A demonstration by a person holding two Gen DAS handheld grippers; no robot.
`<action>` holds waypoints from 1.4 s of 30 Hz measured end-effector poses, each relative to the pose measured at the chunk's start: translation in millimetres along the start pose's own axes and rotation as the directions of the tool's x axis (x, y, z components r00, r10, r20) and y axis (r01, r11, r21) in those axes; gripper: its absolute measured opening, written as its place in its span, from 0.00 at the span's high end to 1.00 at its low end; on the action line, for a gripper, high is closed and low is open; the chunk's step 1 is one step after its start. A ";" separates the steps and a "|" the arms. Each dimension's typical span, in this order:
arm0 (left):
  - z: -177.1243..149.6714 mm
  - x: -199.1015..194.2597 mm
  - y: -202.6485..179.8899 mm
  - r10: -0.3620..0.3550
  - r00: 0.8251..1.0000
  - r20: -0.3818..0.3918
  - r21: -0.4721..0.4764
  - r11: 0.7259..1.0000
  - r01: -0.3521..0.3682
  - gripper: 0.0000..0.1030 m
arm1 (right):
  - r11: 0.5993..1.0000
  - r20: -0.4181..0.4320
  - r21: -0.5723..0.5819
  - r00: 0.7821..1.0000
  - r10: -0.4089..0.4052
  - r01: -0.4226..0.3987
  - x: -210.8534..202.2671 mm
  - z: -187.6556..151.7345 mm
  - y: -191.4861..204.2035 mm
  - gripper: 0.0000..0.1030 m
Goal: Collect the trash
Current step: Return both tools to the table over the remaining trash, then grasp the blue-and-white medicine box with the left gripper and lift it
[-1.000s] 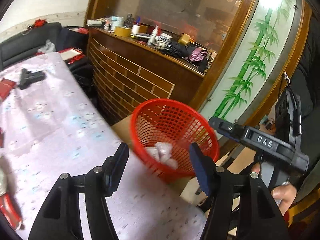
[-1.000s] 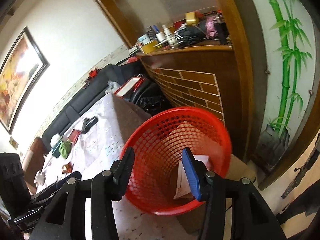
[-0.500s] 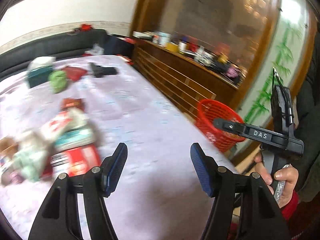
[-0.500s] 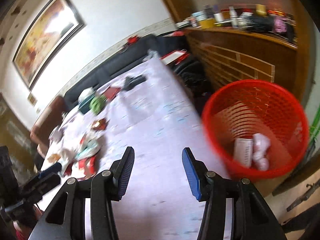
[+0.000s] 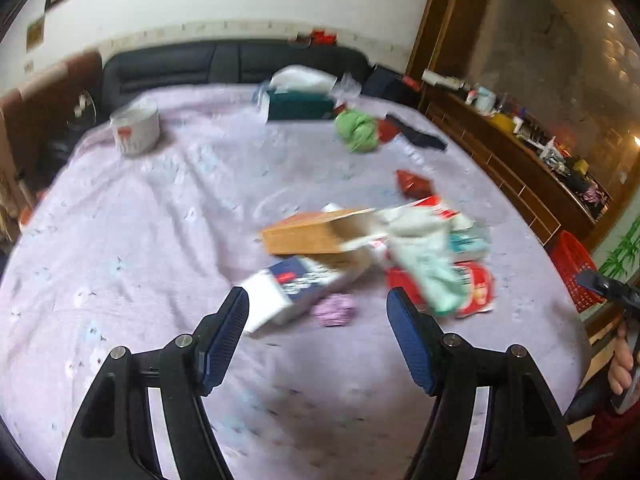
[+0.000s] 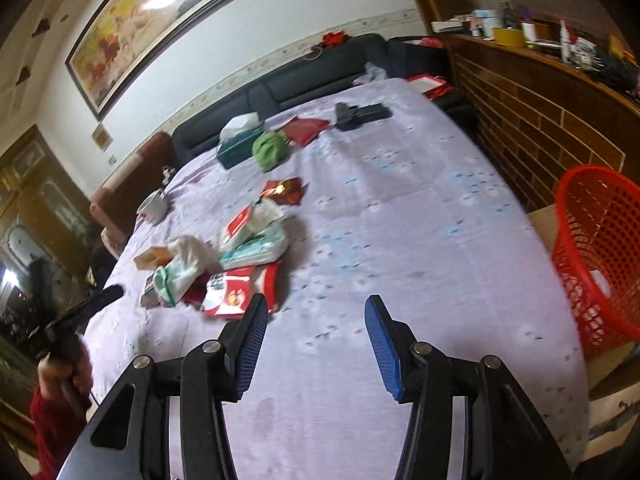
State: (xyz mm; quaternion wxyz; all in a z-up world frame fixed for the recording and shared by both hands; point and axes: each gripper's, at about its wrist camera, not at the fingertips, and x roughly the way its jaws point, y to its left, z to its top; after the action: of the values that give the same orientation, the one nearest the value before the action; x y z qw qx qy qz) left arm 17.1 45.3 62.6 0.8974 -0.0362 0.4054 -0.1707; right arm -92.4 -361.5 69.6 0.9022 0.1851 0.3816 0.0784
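Since the earlier frames both views have swung off the red plastic mesh basket (image 6: 600, 248) and onto the lavender cloth-covered table (image 6: 400, 216), which now fills each frame.

Open room: a wide bare stretch of cloth runs from the right tongs (image 6: 316, 344) out to 1 o'clock; the table's right edge borders a brown wood-panelled counter (image 6: 536, 112).

Basket: beyond the table edge at 3 o'clock in the right view, tilted, with pale paper showing inside; at 3 o'clock, far off, in the left view.

Trash heap: just ahead of the left tongs (image 5: 316, 332), at 12 to 1 o'clock. Items: tan cardboard box (image 5: 312, 234), white-and-navy carton (image 5: 292, 284), crumpled lilac paper wad (image 5: 334, 310), red-and-white snack packet (image 5: 476, 286), pale mint wrapper (image 5: 432, 272). Blurred.

Farther items: crumpled green cloth (image 5: 356, 130), teal tissue box (image 5: 298, 106), white bowl (image 5: 134, 132), red foil wrapper (image 5: 414, 184).

Tongs: both pairs spread apart, empty, above the cloth. A hand (image 6: 66, 368) grips the left tool at 8 o'clock in the right view.
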 end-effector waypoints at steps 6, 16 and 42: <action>9.6 47.0 1.5 -0.021 0.998 -0.067 0.079 0.997 0.027 0.32 | 1.000 -0.030 -0.027 1.000 -0.001 0.001 10.7 -2.2 13.2 0.47; 7.8 70.6 -17.0 -0.022 0.990 -0.137 0.191 0.980 0.048 0.32 | 0.999 -0.071 -0.036 0.997 0.009 -0.011 28.3 2.0 21.0 0.47; -28.1 58.4 -76.0 -0.073 0.988 -0.139 0.312 0.943 0.113 0.58 | 0.995 -0.120 -0.091 0.993 0.020 -0.031 51.8 -1.6 49.0 0.47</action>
State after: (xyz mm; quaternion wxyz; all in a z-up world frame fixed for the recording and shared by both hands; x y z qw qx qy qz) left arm 11.0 -43.5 17.5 0.8549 0.1012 0.4260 -0.2782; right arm -57.5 -301.3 53.7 0.8844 0.1430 0.4283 0.1183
